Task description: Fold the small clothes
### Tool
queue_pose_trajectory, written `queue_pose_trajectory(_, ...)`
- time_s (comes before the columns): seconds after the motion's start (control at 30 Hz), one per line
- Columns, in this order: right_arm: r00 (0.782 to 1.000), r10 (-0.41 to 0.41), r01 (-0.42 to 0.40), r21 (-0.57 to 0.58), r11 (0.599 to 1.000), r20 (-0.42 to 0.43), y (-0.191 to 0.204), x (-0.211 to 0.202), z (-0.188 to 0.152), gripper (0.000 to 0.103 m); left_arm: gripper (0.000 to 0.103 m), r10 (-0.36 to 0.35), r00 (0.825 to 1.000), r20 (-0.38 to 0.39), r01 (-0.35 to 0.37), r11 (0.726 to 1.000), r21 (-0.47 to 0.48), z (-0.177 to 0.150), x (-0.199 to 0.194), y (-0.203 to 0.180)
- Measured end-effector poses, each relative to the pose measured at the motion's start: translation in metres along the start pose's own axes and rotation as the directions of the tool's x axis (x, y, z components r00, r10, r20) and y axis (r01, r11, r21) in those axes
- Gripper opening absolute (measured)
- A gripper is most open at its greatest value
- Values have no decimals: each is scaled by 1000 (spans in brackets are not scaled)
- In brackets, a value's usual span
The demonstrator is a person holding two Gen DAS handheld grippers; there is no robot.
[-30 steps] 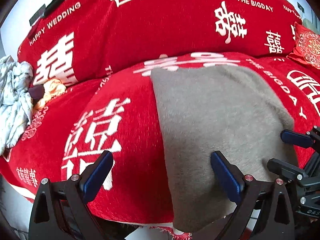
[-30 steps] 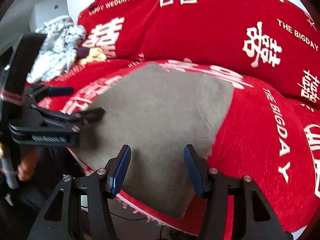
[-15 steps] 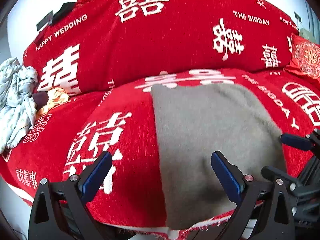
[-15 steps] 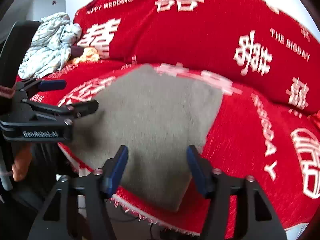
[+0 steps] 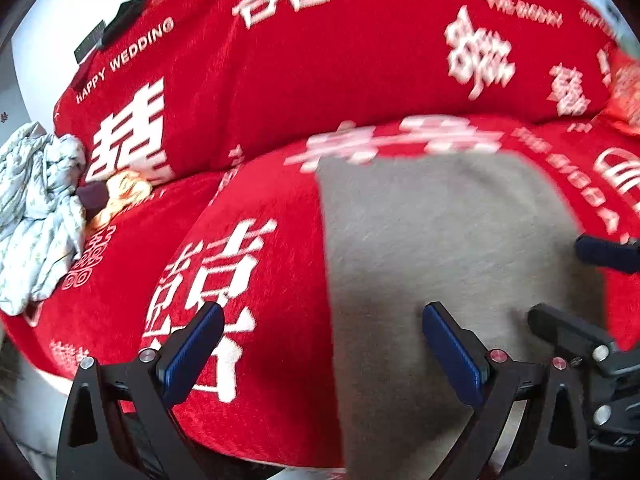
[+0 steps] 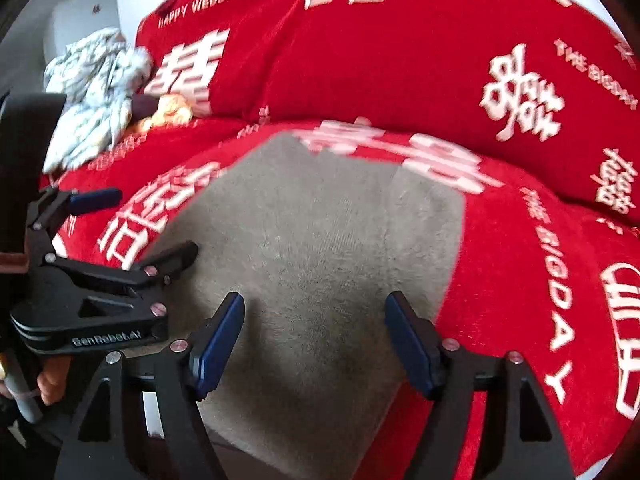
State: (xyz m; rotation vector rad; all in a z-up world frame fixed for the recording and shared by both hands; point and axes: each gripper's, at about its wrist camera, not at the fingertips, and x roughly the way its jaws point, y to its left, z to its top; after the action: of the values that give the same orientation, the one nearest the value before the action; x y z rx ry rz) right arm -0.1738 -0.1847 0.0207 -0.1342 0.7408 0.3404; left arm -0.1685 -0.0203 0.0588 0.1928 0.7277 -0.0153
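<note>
A grey folded garment (image 5: 440, 248) lies flat on the red sofa seat and hangs a little over its front edge; it also shows in the right wrist view (image 6: 320, 248). My left gripper (image 5: 320, 352) is open and empty, over the garment's left edge near the front. My right gripper (image 6: 316, 340) is open and empty above the garment's near right part. Each gripper shows in the other's view, the right one (image 5: 576, 292) at the garment's right side, the left one (image 6: 132, 232) at its left side.
The sofa (image 5: 360, 60) wears a red cover with white lettering. A crumpled pale printed cloth (image 5: 36, 216) and a small orange and dark item (image 5: 116, 196) lie at the far left of the seat. A red cushion (image 5: 628, 92) sits at the right.
Both grippers stay open and empty. The views have shifted and blurred slightly; the garment lies as before.
</note>
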Motion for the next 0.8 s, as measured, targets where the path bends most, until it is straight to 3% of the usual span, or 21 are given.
queue_pose_trajectory(0.1,994,-86,87,-12,996,72,10,-26,-8,76,100,-20,995,97,20,1000,-5,-2,-27,-2)
queue_pose_trajectory(0.2,989,-113,113,13,994,93,14,-43,-16,76,102,-23,989,145,26,999,-21,-4,-44,-5)
queue_pose_trajectory(0.5,986,-158,155,50,987,60,21,-53,-28,78,102,-50,988,148,58,997,-50,-9,-61,-13)
queue_pose_trajectory(0.67,983,-173,170,46,984,63,24,-55,-29,78,102,-47,981,189,60,996,-65,-16,-72,-15)
queue_pose_trajectory(0.8,983,-172,168,56,984,63,22,-57,-31,78,102,-40,985,166,51,997,-60,-18,-70,-17)
